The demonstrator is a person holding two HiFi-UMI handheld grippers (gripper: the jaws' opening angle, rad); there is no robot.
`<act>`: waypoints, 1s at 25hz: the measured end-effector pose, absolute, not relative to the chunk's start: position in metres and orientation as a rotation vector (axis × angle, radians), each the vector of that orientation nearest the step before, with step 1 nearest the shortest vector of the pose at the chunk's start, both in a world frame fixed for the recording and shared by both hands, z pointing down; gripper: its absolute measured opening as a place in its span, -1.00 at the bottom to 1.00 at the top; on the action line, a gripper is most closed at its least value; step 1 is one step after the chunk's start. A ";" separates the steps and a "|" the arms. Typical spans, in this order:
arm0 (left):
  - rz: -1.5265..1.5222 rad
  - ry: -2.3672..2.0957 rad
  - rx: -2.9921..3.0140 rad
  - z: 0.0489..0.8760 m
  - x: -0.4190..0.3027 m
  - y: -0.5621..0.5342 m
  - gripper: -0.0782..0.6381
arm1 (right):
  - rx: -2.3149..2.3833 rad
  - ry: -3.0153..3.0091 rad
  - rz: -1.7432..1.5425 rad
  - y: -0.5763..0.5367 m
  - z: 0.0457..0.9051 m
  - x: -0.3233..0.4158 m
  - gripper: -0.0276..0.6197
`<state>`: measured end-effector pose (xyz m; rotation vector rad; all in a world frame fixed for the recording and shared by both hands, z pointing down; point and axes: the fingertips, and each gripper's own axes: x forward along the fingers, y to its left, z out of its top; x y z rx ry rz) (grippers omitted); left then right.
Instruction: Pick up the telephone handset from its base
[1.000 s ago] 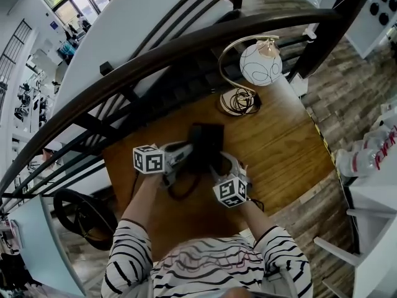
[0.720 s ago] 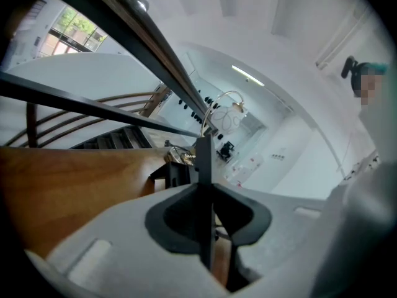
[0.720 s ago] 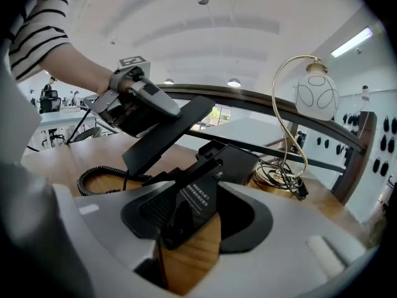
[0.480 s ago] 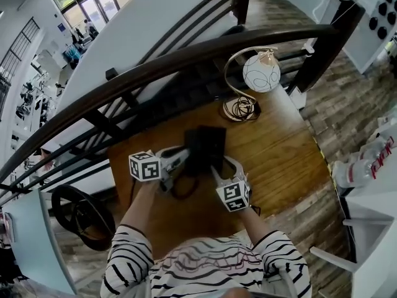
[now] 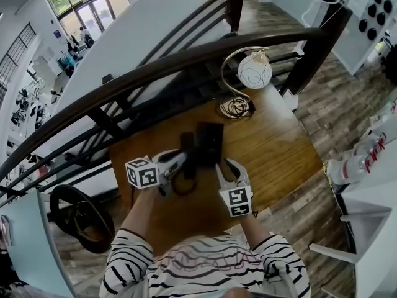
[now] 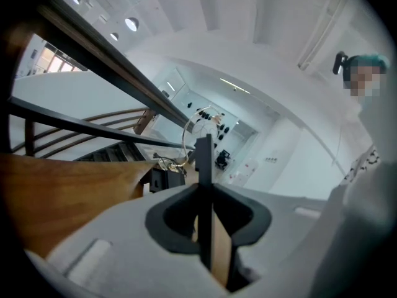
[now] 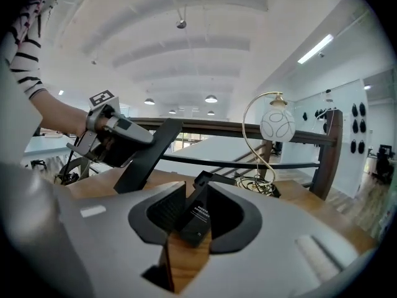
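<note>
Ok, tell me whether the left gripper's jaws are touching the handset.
Touching. The left gripper view shows the left gripper with its jaws closed on the thin dark handset, which stands edge-on between them.

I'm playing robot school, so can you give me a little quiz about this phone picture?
1. True or false: the left tool holds the handset up off the telephone base.
2. What does the lamp stand on? A) the handset B) the table C) the telephone base
3. Fill in: the table is made of ____.
Key: 1 true; 2 B; 3 wood.
</note>
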<state>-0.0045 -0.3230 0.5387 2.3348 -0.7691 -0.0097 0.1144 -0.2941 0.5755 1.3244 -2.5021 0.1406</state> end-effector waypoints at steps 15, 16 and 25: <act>-0.053 -0.717 2.385 0.512 -0.034 -0.235 -0.58 | 1.530 -2.483 0.181 -0.216 0.524 0.100 -0.91; -0.058 -0.717 2.387 0.510 -0.039 -0.230 -0.58 | 1.538 -2.484 0.184 -0.212 0.522 0.097 -0.91; -0.096 -0.722 2.398 0.491 -0.072 -0.194 -0.58 | 1.601 -2.486 0.209 -0.176 0.500 0.076 -0.91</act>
